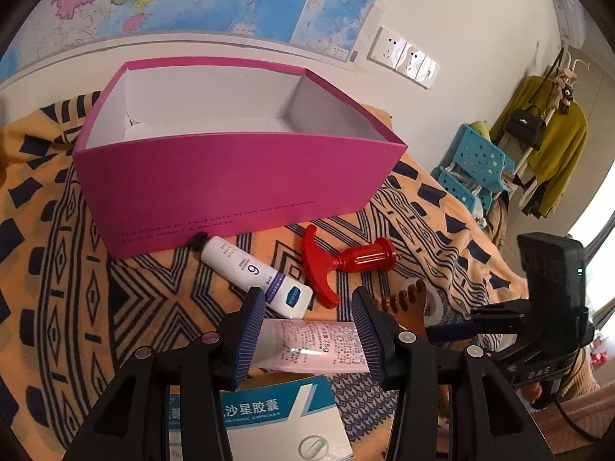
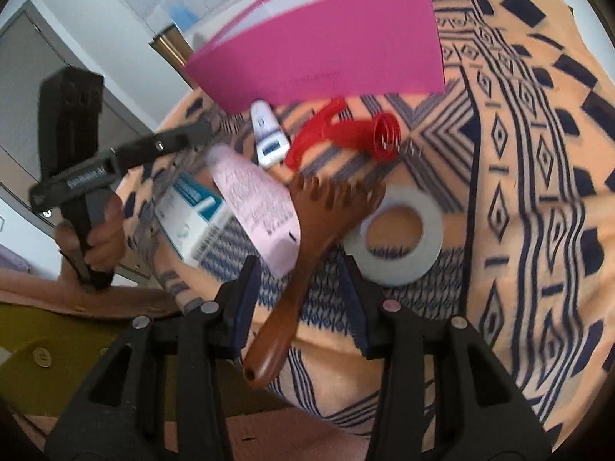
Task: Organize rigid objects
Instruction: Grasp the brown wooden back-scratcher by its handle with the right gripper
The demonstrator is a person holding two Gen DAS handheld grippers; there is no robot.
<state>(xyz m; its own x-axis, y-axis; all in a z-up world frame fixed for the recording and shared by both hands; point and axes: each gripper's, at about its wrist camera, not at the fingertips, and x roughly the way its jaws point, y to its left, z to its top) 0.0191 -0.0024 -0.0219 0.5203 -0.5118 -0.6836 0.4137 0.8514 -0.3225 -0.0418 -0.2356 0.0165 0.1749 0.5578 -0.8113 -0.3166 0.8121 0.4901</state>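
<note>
An open pink box [image 1: 238,176] stands at the back of the patterned cloth. In front of it lie a white tube [image 1: 253,272], a red T-handled tool [image 1: 342,263], a pink tube [image 1: 311,345], a medicine carton [image 1: 284,418], a brown foot-shaped wooden scratcher [image 2: 307,223] and a grey tape roll [image 2: 396,230]. My left gripper [image 1: 307,292] hovers open over the pink tube, which shows through the gap between its fingers. My right gripper [image 2: 300,261] is open, its fingers on either side of the scratcher's handle and apart from it. The right wrist view is blurred.
The orange and navy cloth [image 2: 519,153] covers the table, whose near edge runs just below the right gripper. A map and wall sockets [image 1: 403,57] are behind the box. A blue plastic rack [image 1: 472,169] and a coat stand with clothes [image 1: 553,142] stand to the right.
</note>
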